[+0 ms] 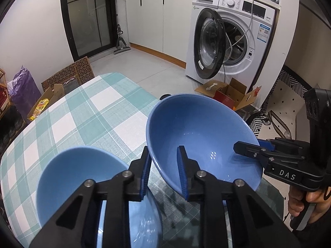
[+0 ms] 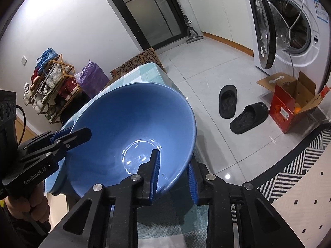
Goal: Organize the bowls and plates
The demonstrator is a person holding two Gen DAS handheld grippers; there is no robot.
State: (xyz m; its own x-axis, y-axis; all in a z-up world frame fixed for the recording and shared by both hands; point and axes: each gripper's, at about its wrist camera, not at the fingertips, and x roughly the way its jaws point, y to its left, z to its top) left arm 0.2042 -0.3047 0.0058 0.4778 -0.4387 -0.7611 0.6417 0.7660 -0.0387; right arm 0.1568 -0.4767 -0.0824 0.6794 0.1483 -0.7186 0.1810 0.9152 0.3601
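A large blue bowl (image 1: 202, 128) (image 2: 132, 119) is tilted over the check-clothed table (image 1: 82, 111), held at two sides of its rim. My left gripper (image 1: 164, 173) (image 2: 70, 133) is shut on its left wall, one blue pad inside and one outside. My right gripper (image 2: 172, 175) (image 1: 248, 144) clamps the opposite rim the same way. A second blue bowl (image 1: 78, 171) (image 2: 52, 184) sits on the cloth to the left, under my left gripper, with nothing gripping it. A hand holds each gripper's handle.
The table's right edge drops to a tiled floor with two black slippers (image 2: 238, 107) and an open cardboard box (image 2: 289, 107). A washing machine (image 1: 227, 41) stands beyond with its door open. A shoe rack (image 2: 51, 88) and a purple bag (image 1: 22, 88) are on the left.
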